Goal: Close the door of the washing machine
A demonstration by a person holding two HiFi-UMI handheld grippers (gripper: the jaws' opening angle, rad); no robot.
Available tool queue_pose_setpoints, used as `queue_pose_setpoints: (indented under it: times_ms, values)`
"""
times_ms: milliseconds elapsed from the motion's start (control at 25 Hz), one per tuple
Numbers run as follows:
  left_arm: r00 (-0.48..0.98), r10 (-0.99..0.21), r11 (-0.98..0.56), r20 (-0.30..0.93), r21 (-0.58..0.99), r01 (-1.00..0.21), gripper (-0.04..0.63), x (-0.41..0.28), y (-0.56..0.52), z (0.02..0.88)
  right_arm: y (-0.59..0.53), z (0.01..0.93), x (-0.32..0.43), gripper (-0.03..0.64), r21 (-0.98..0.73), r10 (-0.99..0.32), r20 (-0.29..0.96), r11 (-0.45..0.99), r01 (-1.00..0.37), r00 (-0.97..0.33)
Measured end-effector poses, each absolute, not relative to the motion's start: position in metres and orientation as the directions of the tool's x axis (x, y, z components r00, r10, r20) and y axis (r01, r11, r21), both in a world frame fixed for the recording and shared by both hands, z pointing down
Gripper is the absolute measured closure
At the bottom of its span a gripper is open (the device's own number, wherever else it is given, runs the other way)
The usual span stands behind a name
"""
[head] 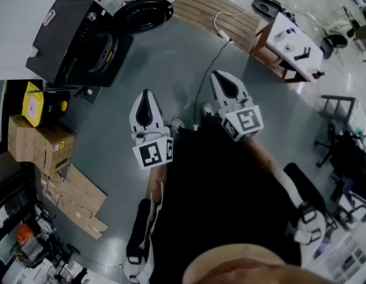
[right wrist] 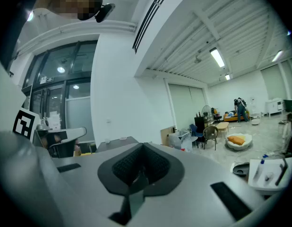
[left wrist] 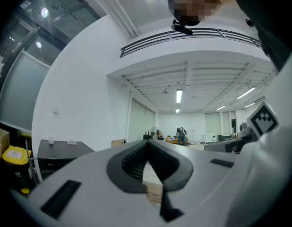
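Note:
The black washing machine (head: 70, 37) stands at the upper left of the head view, its drum opening (head: 104, 51) facing right. Its round dark door (head: 143, 13) is swung open beyond the opening. Both grippers hover over the grey floor well short of the machine, touching nothing. My left gripper (head: 145, 94) is shut and empty, and points up the picture. My right gripper (head: 219, 78) beside it is also shut and empty. In the left gripper view the jaw tips (left wrist: 147, 143) meet, and the machine's dark top (left wrist: 61, 151) shows at the left. In the right gripper view the jaws (right wrist: 142, 148) are closed.
Cardboard boxes (head: 38, 144) and a yellow container (head: 34, 104) sit left of me below the machine. A cable (head: 209, 70) runs across the floor to a wooden slatted platform (head: 215, 10). A small white table (head: 292, 40) and chairs (head: 337, 120) stand at the right.

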State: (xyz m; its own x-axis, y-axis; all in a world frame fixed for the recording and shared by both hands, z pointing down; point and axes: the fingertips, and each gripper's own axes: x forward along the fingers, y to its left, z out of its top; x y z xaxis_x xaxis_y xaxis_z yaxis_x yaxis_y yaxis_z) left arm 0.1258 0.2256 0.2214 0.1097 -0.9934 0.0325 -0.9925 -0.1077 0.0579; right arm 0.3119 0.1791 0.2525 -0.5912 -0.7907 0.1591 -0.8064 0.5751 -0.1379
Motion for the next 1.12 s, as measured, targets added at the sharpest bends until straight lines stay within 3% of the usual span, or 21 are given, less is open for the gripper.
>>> queue_pose_setpoints:
  times_ms: [560,600,680,1120]
  values:
    - [0.122,-0.992,-0.119,0.04,0.069,-0.99,0.591,0.132,0.223,0.224,0.179,0.242,0.319,0.62,-0.142,-0.814,0.102,0.557,-0.818,-0.572]
    - [0.123,-0.992,-0.12,0.041,0.07,-0.99,0.589,0.134,0.222,0.224,0.178,0.243,0.319,0.606,-0.145,-0.811,0.103,0.561,-0.815,-0.576]
    - [0.126,-0.991,-0.123,0.041,0.066,-0.99,0.591,0.138,0.221,0.224,0.177,0.246,0.32,0.468,-0.161,-0.795,0.115,0.577,-0.801,-0.596]
    - [0.111,-0.992,-0.107,0.054,0.068,-0.992,0.59,0.181,0.203,0.227,0.158,0.252,0.35,0.468,-0.157,-0.761,0.133,0.617,-0.771,-0.635]
